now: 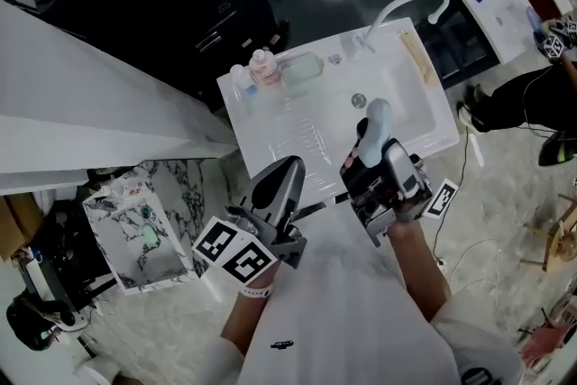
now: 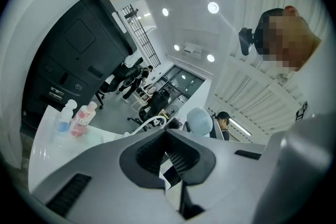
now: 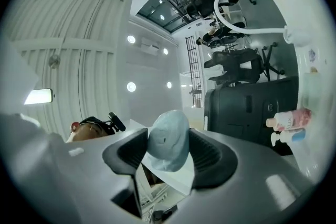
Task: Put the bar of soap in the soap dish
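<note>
Soap [image 3: 168, 140]: pale blue oval bar, clamped in your right gripper [image 3: 169, 148]. The jaws stand wide apart, one pad pressed to each flank of the bar, and its rounded end sticks out past the tips. In the head view the soap [image 1: 379, 114] shows over the near side of the sink [image 1: 424, 117], just beside the drain [image 1: 359, 100] and clear of the white surface.

Right gripper [image 1: 371, 140]: at the sink's near edge, tilted upward, your hand behind it.

Left gripper [image 2: 167, 153]: jaws fully together, nothing between the pads. In the head view your left gripper [image 1: 290, 167] lies at the sink's near edge, left of the right one, over the draining board side.

Dish [image 1: 303, 68]: pale green, on the sink's far rim, left of the tap [image 1: 410, 4], well apart from the soap.

Pink bottle [image 1: 263, 66] and blue bottle [image 1: 242, 78]: upright on the sink's far left corner, just beside the dish.

Black cabinet [image 1: 180, 4]: beyond the sink's far side.
</note>
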The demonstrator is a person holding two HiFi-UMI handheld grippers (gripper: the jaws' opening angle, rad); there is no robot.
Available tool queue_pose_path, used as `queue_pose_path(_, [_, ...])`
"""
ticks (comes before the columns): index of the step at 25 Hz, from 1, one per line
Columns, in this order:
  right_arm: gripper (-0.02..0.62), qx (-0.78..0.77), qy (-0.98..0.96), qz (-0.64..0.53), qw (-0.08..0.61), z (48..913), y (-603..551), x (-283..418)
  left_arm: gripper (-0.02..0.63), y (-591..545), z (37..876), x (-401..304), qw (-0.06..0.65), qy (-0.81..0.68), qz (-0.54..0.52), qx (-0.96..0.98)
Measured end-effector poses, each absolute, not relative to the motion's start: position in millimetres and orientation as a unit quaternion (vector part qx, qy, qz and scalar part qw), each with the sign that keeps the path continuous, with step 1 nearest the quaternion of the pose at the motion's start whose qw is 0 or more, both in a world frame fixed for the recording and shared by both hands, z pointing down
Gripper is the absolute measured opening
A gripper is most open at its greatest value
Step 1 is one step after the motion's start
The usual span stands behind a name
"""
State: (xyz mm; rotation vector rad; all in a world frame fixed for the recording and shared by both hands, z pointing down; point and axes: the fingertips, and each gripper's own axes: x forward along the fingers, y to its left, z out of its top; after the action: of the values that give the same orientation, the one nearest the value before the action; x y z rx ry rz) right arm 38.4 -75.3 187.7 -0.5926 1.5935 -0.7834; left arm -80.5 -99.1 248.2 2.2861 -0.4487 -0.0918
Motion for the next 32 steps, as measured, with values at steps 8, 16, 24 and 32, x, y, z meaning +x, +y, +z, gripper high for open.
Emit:
queue_pose_path(8, [0.261, -0.249, 0.681, -0.343, 0.597, 190, -93, 59, 0.005, -116, 246, -68, 0.393, -0.19, -0.028, 0.899])
queue_pose_path(16, [0.261, -0.249, 0.672, -0.355, 0.6, 210, -112, 69, 0.005, -126, 259, -72, 0.397, -0.207, -0.014, 0.894])
queue_pose_path(24, [0.259, -0.241, 0.67, -0.378, 0.592, 238, -136, 67, 0.005, -133, 279, -78, 0.402, -0.23, 0.009, 0.886])
queue_pose_path(32, [0.258, -0.206, 0.685, -0.378, 0.588, 269, -159, 71, 0.005, -145, 298, -74, 0.402, -0.24, 0.031, 0.883])
